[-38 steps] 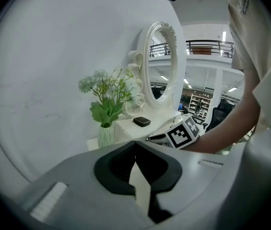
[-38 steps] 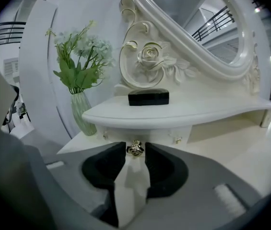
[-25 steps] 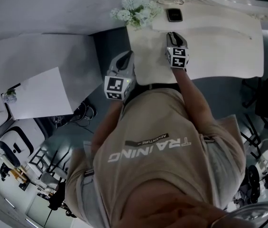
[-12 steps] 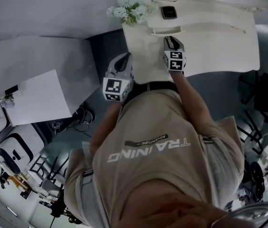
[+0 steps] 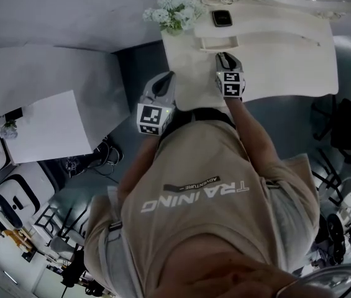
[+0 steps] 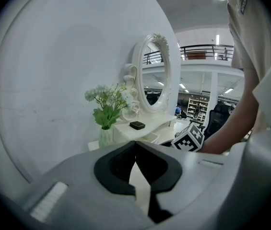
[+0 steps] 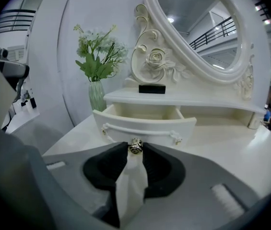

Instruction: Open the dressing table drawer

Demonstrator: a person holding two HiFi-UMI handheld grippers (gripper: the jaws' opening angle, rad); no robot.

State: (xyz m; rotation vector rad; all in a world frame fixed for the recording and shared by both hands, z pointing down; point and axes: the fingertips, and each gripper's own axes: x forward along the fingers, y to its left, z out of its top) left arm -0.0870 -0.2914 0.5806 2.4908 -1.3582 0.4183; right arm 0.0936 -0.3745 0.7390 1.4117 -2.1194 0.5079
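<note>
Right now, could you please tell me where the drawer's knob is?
In the right gripper view, the knob sits low at centre, pinched between the right gripper's jaws, on the front of the open drawer.

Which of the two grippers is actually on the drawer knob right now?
The right gripper: its jaws pinch the small round metal knob of the open white drawer. The left gripper holds nothing, away from the drawer.

Drawer point(image 7: 149, 126) of the white dressing table point(image 7: 231, 150): small and cream-white, with a curved front bearing a raised moulded rail. A round metal knob point(image 7: 135, 146) sits at the centre of the front. The drawer stands partly pulled out from beneath the narrow upper shelf, level, its interior visible. The knob is clamped between the jaw tips of the right gripper point(image 5: 223, 57).
</note>
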